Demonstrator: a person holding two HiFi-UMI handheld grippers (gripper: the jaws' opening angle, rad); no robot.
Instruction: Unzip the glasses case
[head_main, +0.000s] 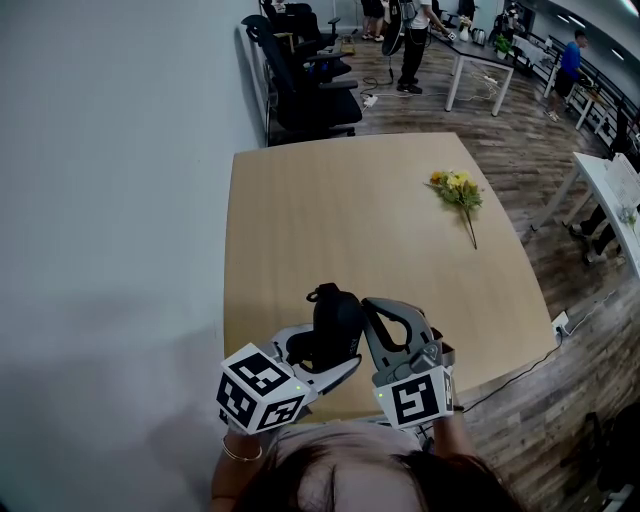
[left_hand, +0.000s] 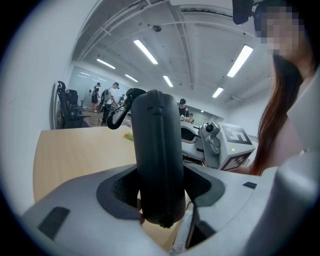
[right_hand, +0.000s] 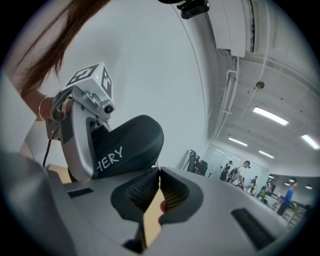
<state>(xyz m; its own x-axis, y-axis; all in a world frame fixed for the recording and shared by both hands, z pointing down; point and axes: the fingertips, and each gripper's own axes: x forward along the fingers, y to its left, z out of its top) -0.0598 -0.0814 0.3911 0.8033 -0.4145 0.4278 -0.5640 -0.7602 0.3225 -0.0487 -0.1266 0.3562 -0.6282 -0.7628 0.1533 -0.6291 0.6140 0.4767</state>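
Above the table's (head_main: 330, 220) near edge, the left gripper (left_hand: 161, 190) is clenched on the black case (left_hand: 157, 145), which stands on end between its pads with a loop (left_hand: 117, 117) hanging off the top. The right gripper (right_hand: 158, 174) sits just beside it on the right, its jaws closed with the tips together against the case's edge. Whether they pinch a zip pull there cannot be told. The two marker cubes hang close over the person's lap, so the grippers crowd each other and the table edge lies right under them. Ahead is open wood. The only other thing on it is a sprig of yellow flowers (head_main: 458, 192), well apart toward the far right. The table's left side runs along a white wall (head_main: 110, 200), which closes that side off. Black chairs (head_main: 300, 80) stand past the far edge. A white desk (head_main: 600, 185) stands across the floor to the right, and a cable (head_main: 520, 375) trails off the table's right corner. People stand at the far end of the room.
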